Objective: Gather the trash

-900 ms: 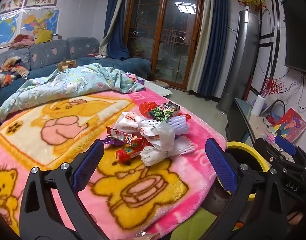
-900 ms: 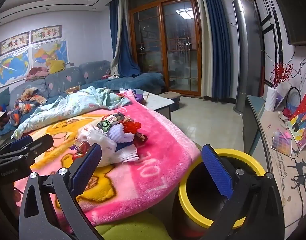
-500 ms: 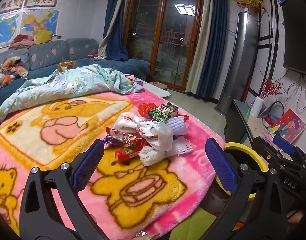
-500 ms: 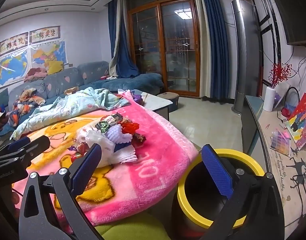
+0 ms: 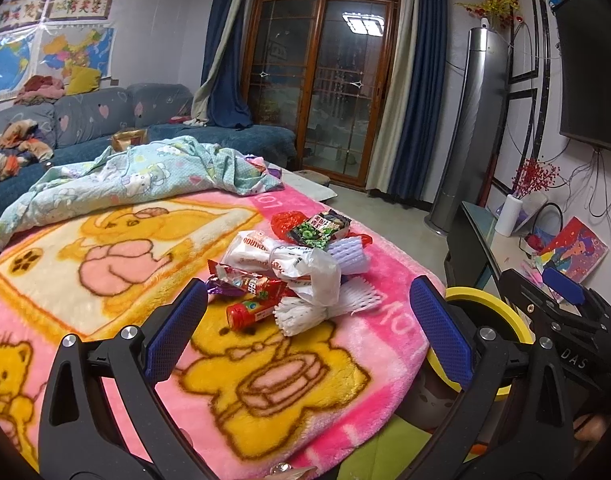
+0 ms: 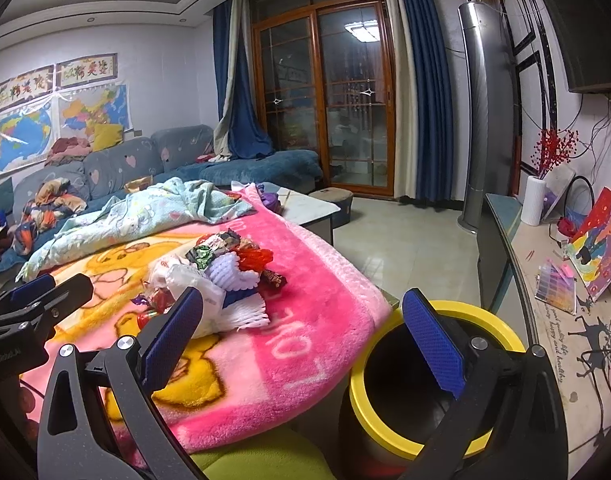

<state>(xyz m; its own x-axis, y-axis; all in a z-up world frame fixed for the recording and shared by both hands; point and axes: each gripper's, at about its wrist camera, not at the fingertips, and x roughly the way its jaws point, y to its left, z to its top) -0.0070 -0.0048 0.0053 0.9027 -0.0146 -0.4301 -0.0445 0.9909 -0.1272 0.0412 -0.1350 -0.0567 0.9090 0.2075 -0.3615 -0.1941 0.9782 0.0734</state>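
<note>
While both claws hang spread with nothing between their blue pads, the trash pile (image 5: 293, 268) lies on the pink cartoon blanket (image 5: 117, 264), ahead of the left claw (image 5: 305, 328) and apart from it. Seen from the right wrist, the pile (image 6: 213, 280) sits ahead and to the left of the right claw (image 6: 301, 336), just beyond its left pad, while the yellow-rimmed bin (image 6: 385, 412) stands below the blanket's edge, right of the pile, with the right pad over its opening. Within the pile I count one red tube-shaped packet (image 5: 251, 313), two white foam nets (image 5: 325, 306), one white plastic bag (image 5: 319, 276), one green-and-black snack packet (image 5: 319, 231) and one crumpled red wrapper (image 5: 285, 221); smaller wrappers beneath are too tangled to count. One light-blue quilt (image 5: 145, 180) lies bunched beyond the pile.
</note>
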